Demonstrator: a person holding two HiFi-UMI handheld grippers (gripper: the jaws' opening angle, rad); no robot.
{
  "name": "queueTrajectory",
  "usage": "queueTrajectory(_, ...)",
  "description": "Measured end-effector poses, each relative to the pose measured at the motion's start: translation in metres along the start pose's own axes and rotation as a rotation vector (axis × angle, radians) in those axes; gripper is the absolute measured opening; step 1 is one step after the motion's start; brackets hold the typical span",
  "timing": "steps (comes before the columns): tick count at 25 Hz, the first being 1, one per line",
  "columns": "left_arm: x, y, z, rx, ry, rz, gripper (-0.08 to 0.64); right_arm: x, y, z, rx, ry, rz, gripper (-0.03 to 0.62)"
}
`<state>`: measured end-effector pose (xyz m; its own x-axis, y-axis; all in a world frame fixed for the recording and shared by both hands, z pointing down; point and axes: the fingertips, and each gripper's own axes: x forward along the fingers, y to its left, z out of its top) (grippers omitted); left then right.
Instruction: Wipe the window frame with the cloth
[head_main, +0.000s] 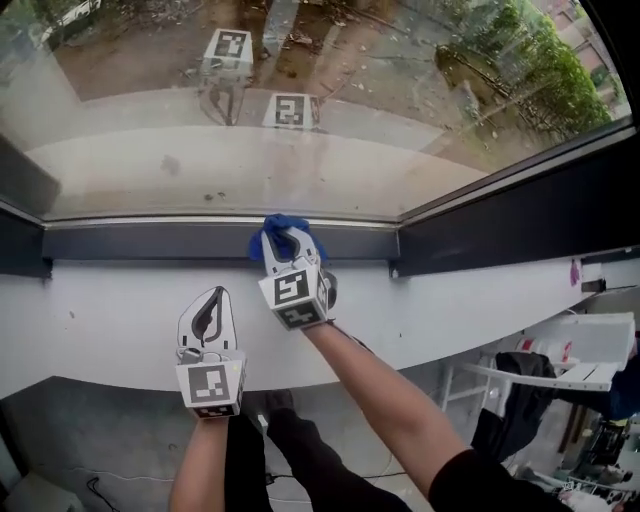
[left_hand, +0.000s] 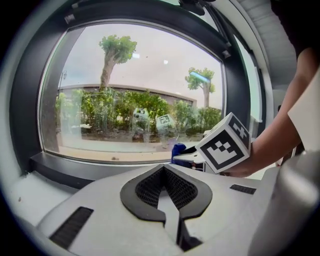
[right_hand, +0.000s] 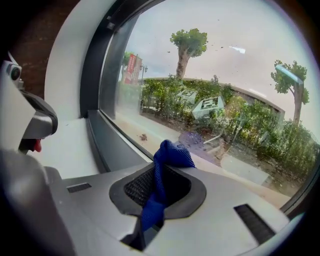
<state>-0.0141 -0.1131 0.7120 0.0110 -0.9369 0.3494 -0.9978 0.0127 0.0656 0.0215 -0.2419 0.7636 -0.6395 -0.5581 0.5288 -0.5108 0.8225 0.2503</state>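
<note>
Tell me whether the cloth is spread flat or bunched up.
Bunched up. The blue cloth is pinched into a narrow wad between the right gripper's jaws, with its crumpled end sticking out toward the window frame.

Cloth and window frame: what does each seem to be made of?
The cloth looks like blue woven or knitted fabric, matte: fine mesh texture and soft folds show. The window frame is probably coated metal, dark grey, smooth with a faint sheen and straight crisp edges; plastic cannot be ruled out.
</note>
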Motion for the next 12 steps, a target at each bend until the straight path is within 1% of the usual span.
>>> queueTrajectory(3, -0.003, 0.008, 0.002, -0.017, -0.007, 0.033, 0.003, 0.007, 0.007, 0.004, -0.039, 0.009, 0.037, 0.026)
queueTrajectory(6, -0.004, 0.015, 0.003, -0.015, -0.003, 0.047, 0.003, 0.007, 0.004, 0.001, -0.056, -0.012, 0.004, 0.026)
queueTrajectory(9, -0.005, 0.025, -0.001, -0.026, 0.011, 0.08, 0.003, 0.006, 0.003, 0.003, -0.053, -0.04, -0.01, 0.026)
queueTrajectory(12, -0.007, 0.029, -0.003, -0.015, 0.023, 0.096, 0.003, 0.009, 0.012, 0.01, -0.042, -0.053, 0.024, 0.026)
